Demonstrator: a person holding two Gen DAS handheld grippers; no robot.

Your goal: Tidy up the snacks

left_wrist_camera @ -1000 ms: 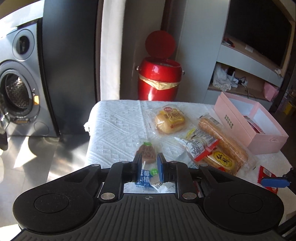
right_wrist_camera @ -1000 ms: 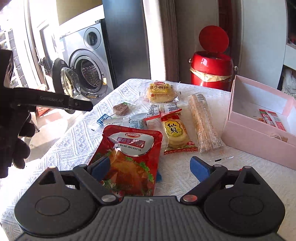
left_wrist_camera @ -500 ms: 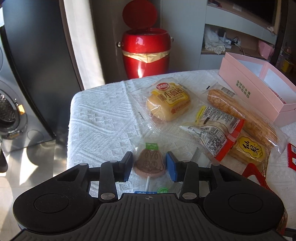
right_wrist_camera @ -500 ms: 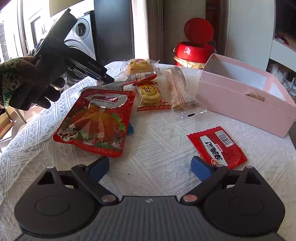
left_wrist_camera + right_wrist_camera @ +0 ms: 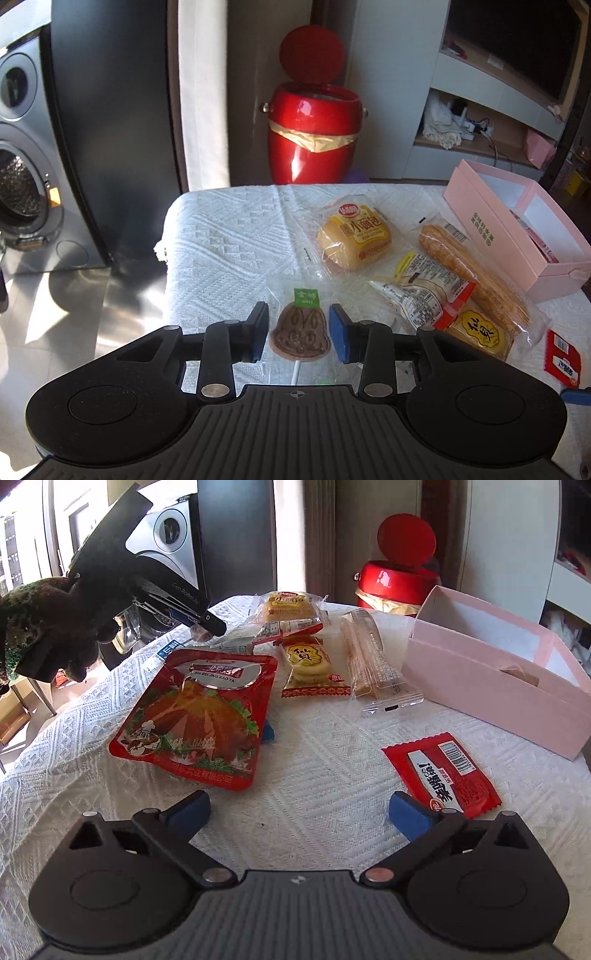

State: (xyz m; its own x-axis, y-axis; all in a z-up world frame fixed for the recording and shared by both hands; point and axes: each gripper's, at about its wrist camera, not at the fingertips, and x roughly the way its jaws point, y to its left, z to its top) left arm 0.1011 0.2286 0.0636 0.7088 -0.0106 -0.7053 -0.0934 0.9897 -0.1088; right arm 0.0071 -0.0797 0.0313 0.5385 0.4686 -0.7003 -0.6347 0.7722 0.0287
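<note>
Now my left gripper [image 5: 298, 334] straddles the lollipop [image 5: 298, 336], jaws partly open, pads either side of the chocolate head, a sliver of gap each side, nothing gripped yet as far as I can tell. Whether the lollipop lies flat on the cloth [image 5: 229, 236] or is lifted a bit, can't tell. To do this well I'd close slow and square on the head, not the loose clear wrapper edge, since the film will slip; keep the stick pointing back toward me, then lift straight before swinging right to the box [image 5: 517, 236].

Lollipop look: brown bell-shaped piece with an embossed face, green label at top, white stick below, clear crinkly wrap. It sits well left of the box, near the table's left edge.

Going right toward the box: bun [image 5: 354, 234] in yellow print wrap, a white-and-red packet [image 5: 424, 291], a yellow cracker pack [image 5: 480, 334], long biscuit sticks [image 5: 472, 273] just beside the box. Box is pink, open, some sachets already inside.

My right gripper [image 5: 298, 812] is wide open, empty, low over the cloth. Left of it the duck pouch [image 5: 199, 716]; a red sachet [image 5: 443, 775] touches its right pad, short of the box.
</note>
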